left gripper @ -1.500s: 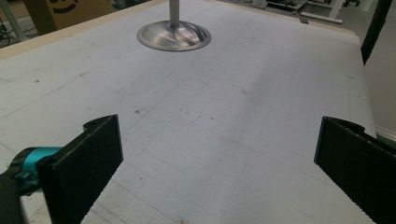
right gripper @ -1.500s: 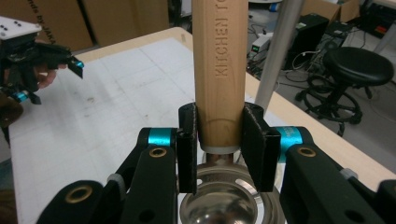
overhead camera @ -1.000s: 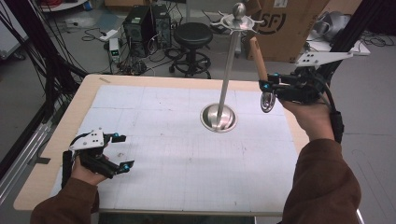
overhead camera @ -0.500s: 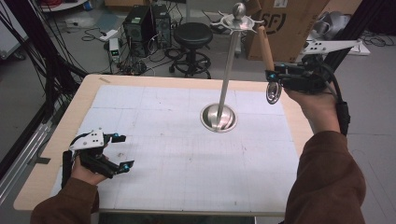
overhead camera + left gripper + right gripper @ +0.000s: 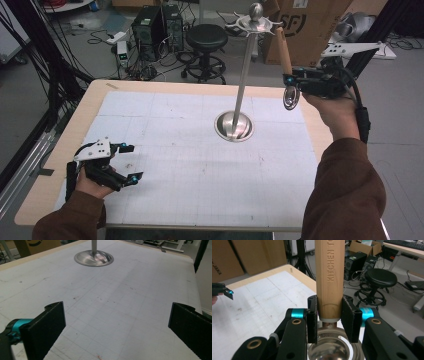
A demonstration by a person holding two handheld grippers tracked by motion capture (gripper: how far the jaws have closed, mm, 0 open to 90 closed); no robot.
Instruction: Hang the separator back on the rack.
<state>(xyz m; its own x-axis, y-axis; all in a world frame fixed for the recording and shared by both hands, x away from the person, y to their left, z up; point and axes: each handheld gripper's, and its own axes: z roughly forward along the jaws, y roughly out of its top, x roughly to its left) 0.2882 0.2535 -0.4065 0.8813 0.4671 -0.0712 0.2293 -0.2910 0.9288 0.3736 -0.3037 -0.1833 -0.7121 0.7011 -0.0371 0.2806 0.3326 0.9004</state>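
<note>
A utensil with a wooden handle point(image 5: 284, 50) point(image 5: 329, 270) and a round metal bowl point(image 5: 291, 97) is held in the air above the table's back right. My right gripper point(image 5: 290, 80) point(image 5: 329, 315) is shut on the handle's lower end. The handle points up and the bowl hangs below the jaws. It is level with the top of a metal stand point(image 5: 244, 75), to the right of it and apart from it. The stand has a hook ring point(image 5: 252, 22) on top and a dished base point(image 5: 234, 125) point(image 5: 93, 258). My left gripper point(image 5: 133, 162) point(image 5: 117, 322) rests open at the front left, with nothing between its jaws.
A white gridded mat point(image 5: 190, 165) covers most of the wooden table point(image 5: 90, 105). Behind the table stand a black stool point(image 5: 206, 37), computer towers point(image 5: 155, 25) and cardboard boxes point(image 5: 305, 30). Black frame posts and cables point(image 5: 45, 60) run along the left.
My right gripper has risen a little with the utensil, and the handle now stands more upright. The left gripper has stayed in place.
</note>
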